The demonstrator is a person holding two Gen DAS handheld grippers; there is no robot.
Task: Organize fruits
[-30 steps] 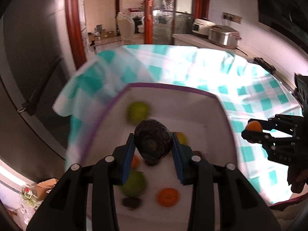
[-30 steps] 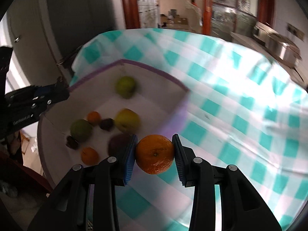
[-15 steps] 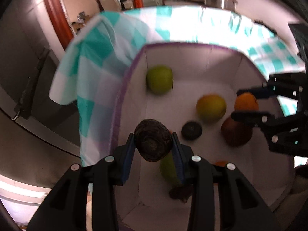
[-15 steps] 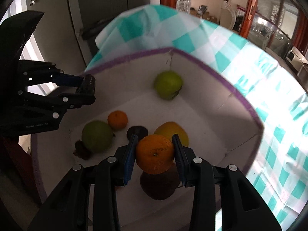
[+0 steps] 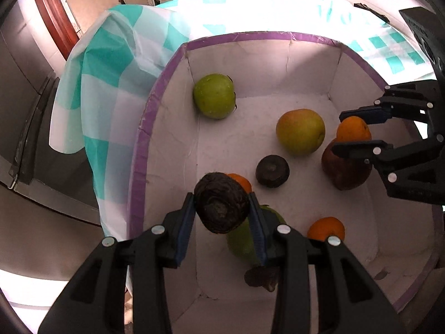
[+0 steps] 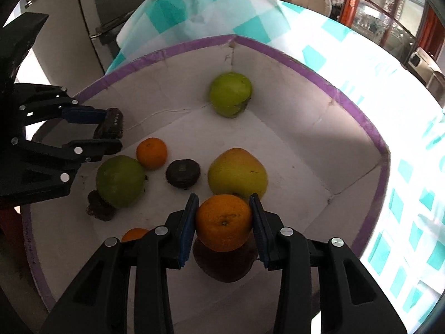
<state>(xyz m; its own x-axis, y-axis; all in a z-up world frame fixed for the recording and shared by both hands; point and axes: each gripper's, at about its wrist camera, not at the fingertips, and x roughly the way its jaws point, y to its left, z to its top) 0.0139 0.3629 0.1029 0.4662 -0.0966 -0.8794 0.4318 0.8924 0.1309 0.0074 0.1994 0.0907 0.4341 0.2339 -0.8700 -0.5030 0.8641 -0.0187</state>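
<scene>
My left gripper [image 5: 221, 211] is shut on a dark wrinkled fruit [image 5: 221, 201] and holds it over the near left part of a white box with a purple rim [image 5: 261, 36]. My right gripper [image 6: 224, 224] is shut on an orange [image 6: 224, 222] above a dark red fruit [image 6: 225, 264] inside the same box [image 6: 278, 53]. On the box floor lie a green apple [image 6: 230, 94], a yellow-green apple [image 6: 237, 174], another green fruit [image 6: 119, 181], a small orange [image 6: 151, 153] and a dark round fruit [image 6: 183, 173].
The box sits on a teal and white checked cloth [image 5: 111, 64]. A grey cabinet front [image 5: 25, 105] stands to the left below the table edge. A small orange [image 5: 326, 228] and a dark shrivelled fruit [image 6: 98, 208] also lie in the box.
Both grippers have moved from over the cloth to over and down into the box, each still holding its fruit. The right gripper now hangs above the dark red fruit.
</scene>
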